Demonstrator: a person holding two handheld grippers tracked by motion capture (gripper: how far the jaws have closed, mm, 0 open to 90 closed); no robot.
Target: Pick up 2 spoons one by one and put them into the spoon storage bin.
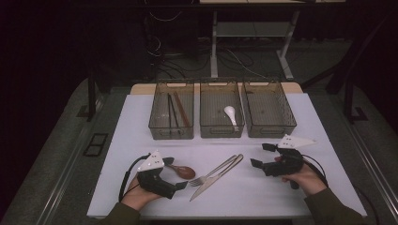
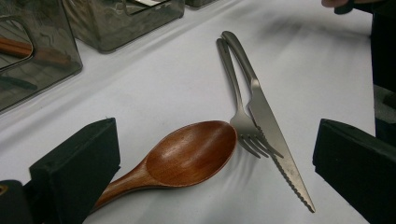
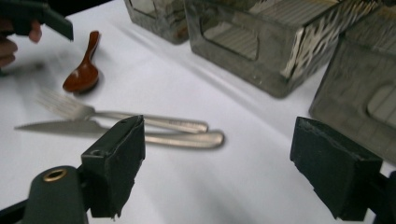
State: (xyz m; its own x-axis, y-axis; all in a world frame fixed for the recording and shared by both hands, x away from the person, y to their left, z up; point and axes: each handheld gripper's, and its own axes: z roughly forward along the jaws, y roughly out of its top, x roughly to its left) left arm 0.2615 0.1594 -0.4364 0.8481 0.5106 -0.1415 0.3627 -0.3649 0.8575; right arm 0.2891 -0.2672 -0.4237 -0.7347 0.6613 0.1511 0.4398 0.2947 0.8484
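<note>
Gleaming steel fork (image 2: 239, 105) lies against serrated knife (image 2: 275, 135).

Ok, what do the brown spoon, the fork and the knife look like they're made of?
Brown spoon: looks like wood with a glossy varnish; reddish-brown grain lines and soft highlights in the bowl. Fork and knife: apparently brushed steel; grey, satin sheen along handles and blade, with the knife edge serrated. Metal type cannot be confirmed by sight.
</note>
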